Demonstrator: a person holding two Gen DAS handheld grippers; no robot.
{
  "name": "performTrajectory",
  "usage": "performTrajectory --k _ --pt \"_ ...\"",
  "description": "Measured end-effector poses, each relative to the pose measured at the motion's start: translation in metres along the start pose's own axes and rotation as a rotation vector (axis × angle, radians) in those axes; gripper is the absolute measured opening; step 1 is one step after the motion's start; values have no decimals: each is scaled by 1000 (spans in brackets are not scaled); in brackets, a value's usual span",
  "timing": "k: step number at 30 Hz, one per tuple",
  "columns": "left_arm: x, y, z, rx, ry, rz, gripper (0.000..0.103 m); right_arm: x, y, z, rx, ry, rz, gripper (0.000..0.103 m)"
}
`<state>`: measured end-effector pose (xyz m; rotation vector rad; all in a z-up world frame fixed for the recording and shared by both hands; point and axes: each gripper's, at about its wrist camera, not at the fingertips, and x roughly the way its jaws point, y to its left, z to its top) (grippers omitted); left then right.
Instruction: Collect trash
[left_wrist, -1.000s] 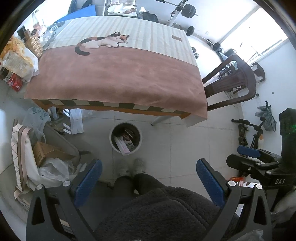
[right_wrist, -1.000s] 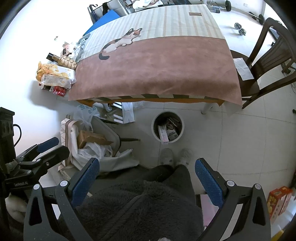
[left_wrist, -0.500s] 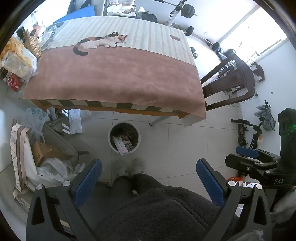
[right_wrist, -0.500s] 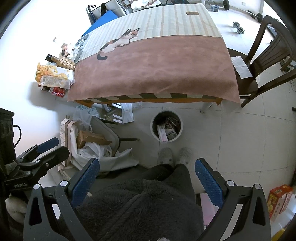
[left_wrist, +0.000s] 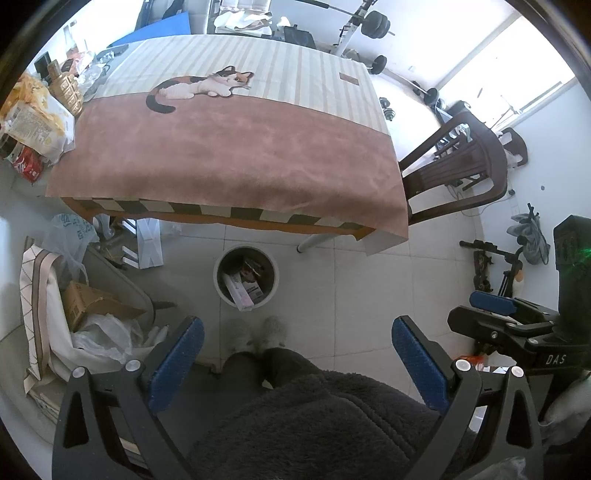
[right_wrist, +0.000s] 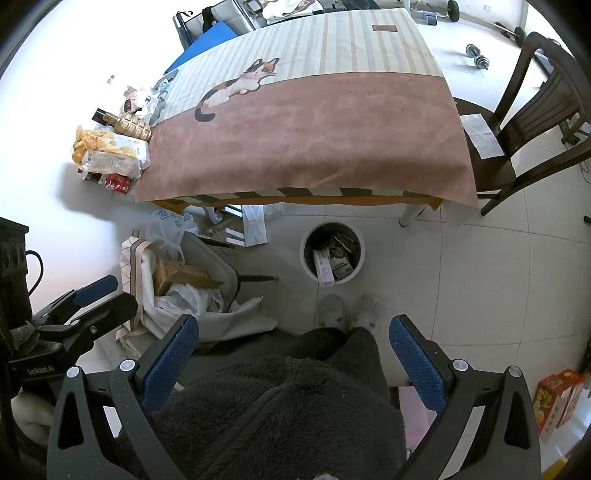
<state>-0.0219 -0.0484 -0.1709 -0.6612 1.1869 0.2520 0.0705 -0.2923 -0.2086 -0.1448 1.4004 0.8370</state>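
A round grey trash bin (left_wrist: 222, 292) (right_wrist: 354, 275) stands on the tiled floor in front of the table, with a pink-and-white box (left_wrist: 238, 294) (right_wrist: 324, 268) and other wrappers inside. My left gripper (left_wrist: 297, 356) is open and empty, held high above the floor over my lap. My right gripper (right_wrist: 293, 350) is open and empty too, at the same height. Each gripper shows in the other's view, the right one (left_wrist: 495, 314) at the right edge and the left one (right_wrist: 88, 299) at the left edge. The table (left_wrist: 236, 155) (right_wrist: 306, 147) carries a brown cloth with a cat picture.
Snack bags and a bottle (right_wrist: 110, 147) lie off the table's left end. A chair with a cardboard box and plastic bags (left_wrist: 96, 310) stands left of the bin. A dark wooden chair (left_wrist: 461, 162) stands right of the table. My slippered feet (left_wrist: 258, 334) are just before the bin.
Both views shifted slightly; the table and bin sit a little further left and up in frame. Both grippers stay open and empty.
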Motion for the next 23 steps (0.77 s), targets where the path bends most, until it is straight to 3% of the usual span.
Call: performTrajectory --k 23 --pt "0 -8 4 -14 -6 8 103 -1 0 -5 5 10 6 103"
